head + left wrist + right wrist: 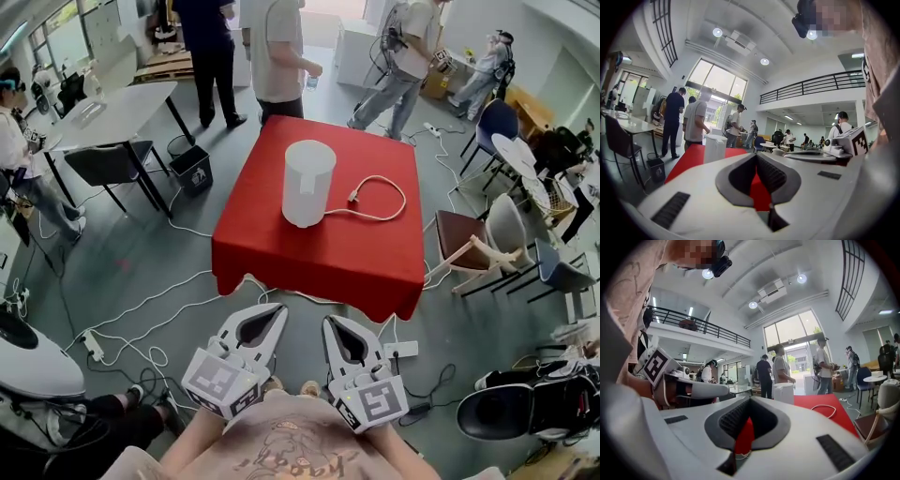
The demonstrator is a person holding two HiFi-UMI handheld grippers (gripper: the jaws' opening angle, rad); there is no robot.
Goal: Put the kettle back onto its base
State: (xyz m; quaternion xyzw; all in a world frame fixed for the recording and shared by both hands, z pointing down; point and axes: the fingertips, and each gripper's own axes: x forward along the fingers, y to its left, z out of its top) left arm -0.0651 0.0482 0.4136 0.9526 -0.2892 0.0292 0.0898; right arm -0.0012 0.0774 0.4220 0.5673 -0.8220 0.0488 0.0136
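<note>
Head view: the left gripper was held low before the red table, jaws closed on nothing. The white kettle stood mid-table, well apart from both grippers. The right gripper was likewise closed and empty; a white cord lay right of the kettle.

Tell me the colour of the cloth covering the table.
Plain red fabric tablecloth, clearest in the head view.

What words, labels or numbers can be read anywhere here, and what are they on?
None reads clearly.
Shirt print: too distorted to read.
Black bin, pale mark: too small.
Cubes on left claw and right claw: square patterns, no letters.
</note>
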